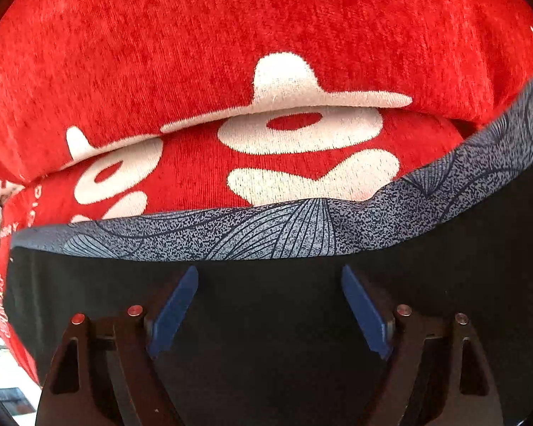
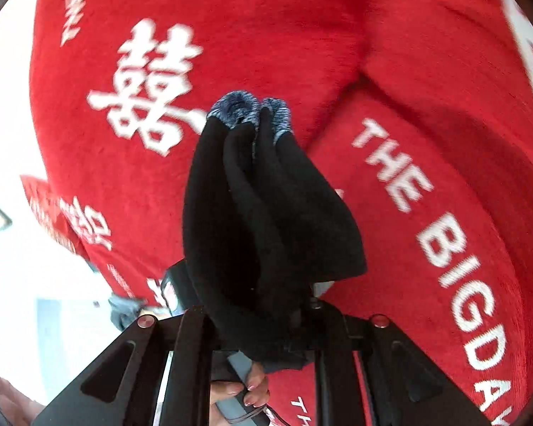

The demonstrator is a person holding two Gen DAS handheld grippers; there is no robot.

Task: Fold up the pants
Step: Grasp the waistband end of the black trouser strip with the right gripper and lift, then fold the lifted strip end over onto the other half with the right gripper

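Left wrist view looks steeply down on the black pants (image 1: 266, 319), which fill the near half of the picture, spread flat on a red blanket (image 1: 160, 53) printed with large white shapes. A grey-blue patterned waistband (image 1: 231, 234) runs across the picture along the far edge of the black cloth, rising to the right. The left gripper (image 1: 270, 310) stands just above the black fabric, nearer than the band, with its two blue fingertips (image 1: 174, 309) spread wide; cloth lies beneath the gap between them, but neither pad presses on it and nothing is held. The red blanket bulges in a fold just beyond the waistband.

Right wrist view shows the right gripper (image 2: 266, 319) closed narrowly on a bunched part of the black pants (image 2: 266, 213); the pads themselves are hidden by the cloth. The bunch stands out of the jaws toward the far side, clear of the blanket, and ends in two speckled grey-blue cuffs (image 2: 252, 110) side by side at its far tip. Red blanket (image 2: 391, 53) with white characters and the words "THE BIGDAY" lies behind it. Near the bottom edge, below the gripper frame, a hand (image 2: 241, 387) grips a grey handle. Bright white floor shows at the left.
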